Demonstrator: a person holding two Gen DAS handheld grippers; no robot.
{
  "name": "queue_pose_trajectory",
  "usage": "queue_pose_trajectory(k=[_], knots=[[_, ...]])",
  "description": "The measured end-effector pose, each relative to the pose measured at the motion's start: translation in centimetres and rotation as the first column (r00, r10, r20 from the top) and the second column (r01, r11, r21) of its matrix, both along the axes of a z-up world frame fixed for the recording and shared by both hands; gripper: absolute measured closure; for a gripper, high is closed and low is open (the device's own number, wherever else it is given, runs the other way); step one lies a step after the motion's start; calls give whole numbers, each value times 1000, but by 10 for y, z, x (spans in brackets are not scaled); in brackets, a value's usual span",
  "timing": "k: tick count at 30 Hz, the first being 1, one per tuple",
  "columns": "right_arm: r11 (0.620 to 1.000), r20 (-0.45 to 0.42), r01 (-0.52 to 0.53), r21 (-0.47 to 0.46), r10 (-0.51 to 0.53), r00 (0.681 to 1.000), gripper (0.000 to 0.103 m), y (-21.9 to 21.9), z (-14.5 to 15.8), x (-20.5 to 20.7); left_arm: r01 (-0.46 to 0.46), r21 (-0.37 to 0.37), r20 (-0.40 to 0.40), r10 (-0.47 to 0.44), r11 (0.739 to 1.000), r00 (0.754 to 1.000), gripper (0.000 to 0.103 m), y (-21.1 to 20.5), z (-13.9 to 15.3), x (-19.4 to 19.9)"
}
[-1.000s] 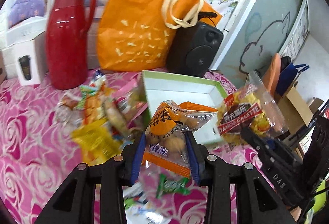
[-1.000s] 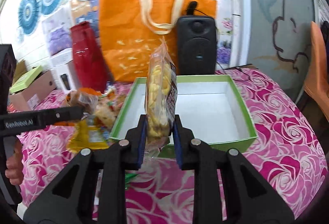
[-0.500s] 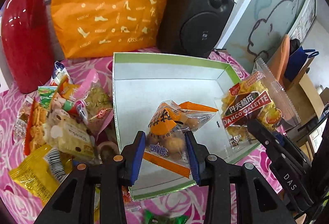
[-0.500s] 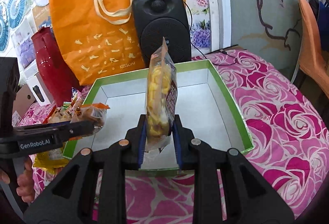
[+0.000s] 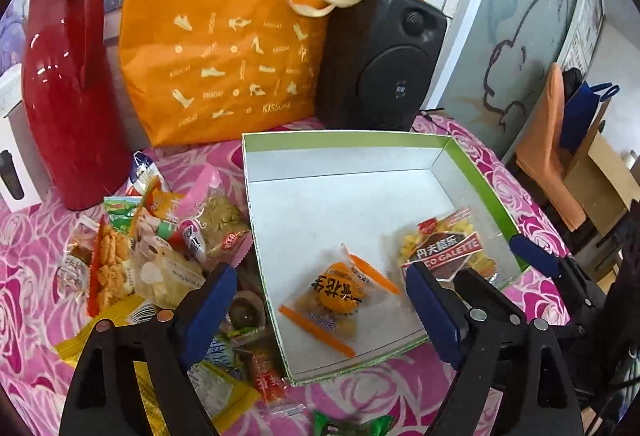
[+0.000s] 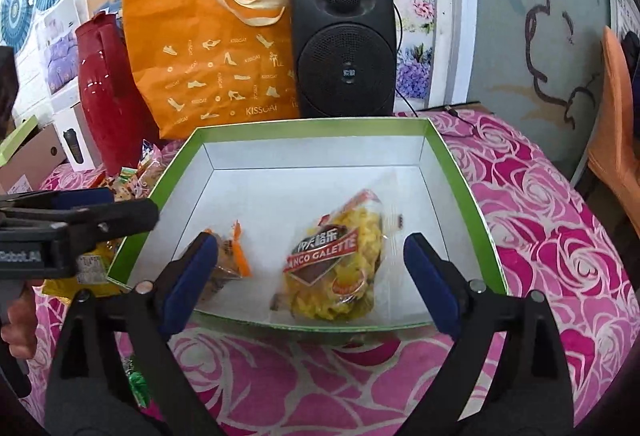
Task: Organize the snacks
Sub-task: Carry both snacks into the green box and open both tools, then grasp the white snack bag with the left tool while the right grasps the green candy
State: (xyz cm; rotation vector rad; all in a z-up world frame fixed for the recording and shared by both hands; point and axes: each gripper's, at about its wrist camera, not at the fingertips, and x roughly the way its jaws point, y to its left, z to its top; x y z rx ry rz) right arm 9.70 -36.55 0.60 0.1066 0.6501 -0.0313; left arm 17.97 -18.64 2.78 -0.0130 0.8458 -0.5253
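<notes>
**Both grippers spread wide over the box, two snacks inside**

The left gripper has its blue-padded fingers spread wide and holds nothing. Between and just beyond them, the orange-striped pastry packet lies flat on the white floor of the green-rimmed box, near the box's near-left corner. The right gripper also has its fingers wide apart and empty. Just beyond them, the yellow galette bag lies on the box floor toward the near side, right of the pastry packet; in the right wrist view the two packets lie apart, with bare white floor between them. The rest of the box floor, toward its far wall, is bare.

Left of the box, a heap of loose snacks covers the table, which wears a pink rose-patterned cloth; some packets touch the box's left wall. A few more wrappers lie at the near edge, under the left gripper's left finger, among them a green candy.

Beyond the box, at the far side of the table, an orange tote bag with cream handles stands upright, with a black speaker just right of it and a red thermos jug to its left. In the right wrist view the left gripper's body juts in from the left, and part of a hand shows below it.
</notes>
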Motion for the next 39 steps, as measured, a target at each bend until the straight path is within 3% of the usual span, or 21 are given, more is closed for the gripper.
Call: queue_pose_trajectory(k=[10, 15, 18, 25, 28, 32, 37, 39], knots=[[1000, 12, -27, -7, 27, 1000, 1, 10, 21, -29, 5, -14, 29, -4, 1000, 1000, 14, 23, 21, -27], [998, 82, -66, -18, 67, 994, 1, 24, 37, -58, 10, -51, 48, -8, 999, 999, 14, 47, 34, -51], [991, 120, -129, 31, 125, 985, 1, 28, 37, -75, 10, -56, 37, -7, 998, 999, 14, 62, 34, -64], [962, -32, -245, 122, 250, 968, 1, 43, 3, -84, 23, -78, -2, -24, 997, 1000, 15, 96, 10, -104], [942, -118, -275, 193, 300, 947, 1, 51, -13, -77, 0, -79, -66, -5, 997, 998, 15, 111, -12, -121], [923, -130, -318, 215, 350, 928, 1, 64, -21, -62, -63, -109, -177, 43, 992, 983, 17, 131, -41, -133], [886, -113, -412, 212, 441, 890, 14, 90, -22, -42, -101, -120, -242, 70, 988, 968, 22, 138, -59, -139], [872, -123, -443, 206, 472, 873, 31, 101, -28, -34, -96, -115, -247, 65, 989, 967, 22, 133, -62, -138]])
